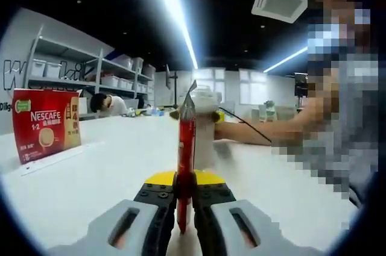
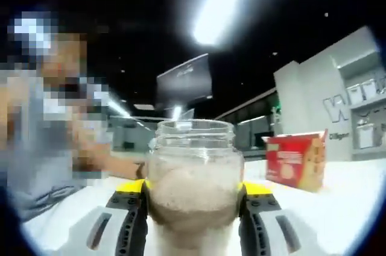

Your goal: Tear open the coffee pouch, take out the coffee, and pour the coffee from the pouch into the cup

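The left tool (image 1: 184, 205) is clenched on a red coffee stick (image 1: 186, 153), held upright over the white table (image 1: 90, 177), its top torn open. The right tool (image 2: 193, 208) grips a clear jar (image 2: 194, 177) (partly filled with pale powder). A red coffee box (image 1: 45, 124) stands nearby on the table.
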Motion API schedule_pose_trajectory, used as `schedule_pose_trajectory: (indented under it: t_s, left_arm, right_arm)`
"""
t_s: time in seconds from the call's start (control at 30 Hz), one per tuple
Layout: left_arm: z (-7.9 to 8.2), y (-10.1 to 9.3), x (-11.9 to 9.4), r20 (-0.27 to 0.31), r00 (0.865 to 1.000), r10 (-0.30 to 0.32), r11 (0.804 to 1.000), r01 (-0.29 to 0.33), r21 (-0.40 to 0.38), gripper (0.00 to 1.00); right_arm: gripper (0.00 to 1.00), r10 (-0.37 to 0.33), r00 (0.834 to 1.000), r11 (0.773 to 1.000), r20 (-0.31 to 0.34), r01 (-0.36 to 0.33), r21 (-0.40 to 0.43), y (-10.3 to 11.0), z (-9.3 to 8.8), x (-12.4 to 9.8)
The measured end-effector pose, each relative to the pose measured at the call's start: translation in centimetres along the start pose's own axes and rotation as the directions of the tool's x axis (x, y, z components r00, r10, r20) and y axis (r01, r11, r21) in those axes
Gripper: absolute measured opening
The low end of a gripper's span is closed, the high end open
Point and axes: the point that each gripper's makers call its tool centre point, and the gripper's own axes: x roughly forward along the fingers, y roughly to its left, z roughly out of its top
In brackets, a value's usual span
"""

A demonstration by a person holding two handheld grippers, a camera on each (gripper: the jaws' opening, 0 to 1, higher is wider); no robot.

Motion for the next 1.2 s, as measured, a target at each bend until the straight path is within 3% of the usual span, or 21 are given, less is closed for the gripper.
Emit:
schedule_pose_trajectory:
  t_s: [0.13, 0.27, 0.53, 0.9, 1.03, 1.2]
  left_arm:
    - [0.1, -0.6, 0.2, -0.001, 1.000, -0.001, 1.000, 0.001, 0.002, 0.12]
    - [0.1, -0.9, 0.3, -0.001, 1.000, -0.002, 1.000, 0.002, 0.001, 0.12]
    - [0.2, -1.5, 0.5, -0.001, 1.000, -0.003, 1.000, 0.003, 0.003, 0.12]
    - [0.3, -1.9, 0.7, -0.002, 1.000, -0.004, 1.000, 0.004, 0.006, 0.12]
    - [0.3, -2.0, 0.7, -0.003, 1.000, -0.005, 1.000, 0.005, 0.008, 0.12]
    - [0.2, -1.4, 0.6, -0.005, 1.000, -0.005, 1.000, 0.005, 0.010, 0.12]
  right_arm:
    - [0.59, 0.146, 0.989, 0.989, 0.004, -0.146, 0.023, 3.2, -0.3, 2.8]
    - [0.59, 0.256, 0.967, 0.966, 0.009, -0.256, 0.044, 6.1, -0.5, 5.0]
    - [0.59, 0.404, 0.915, 0.913, 0.014, -0.404, 0.062, 10.2, -0.8, 8.0]
    - [0.60, 0.469, 0.883, 0.881, 0.028, -0.469, 0.059, 13.4, -1.3, 12.1]
    - [0.60, 0.456, 0.890, 0.887, 0.026, -0.457, 0.062, 13.5, -1.5, 13.2]
    - [0.60, 0.415, 0.909, 0.907, 0.027, -0.416, 0.059, 12.9, -1.7, 14.2]
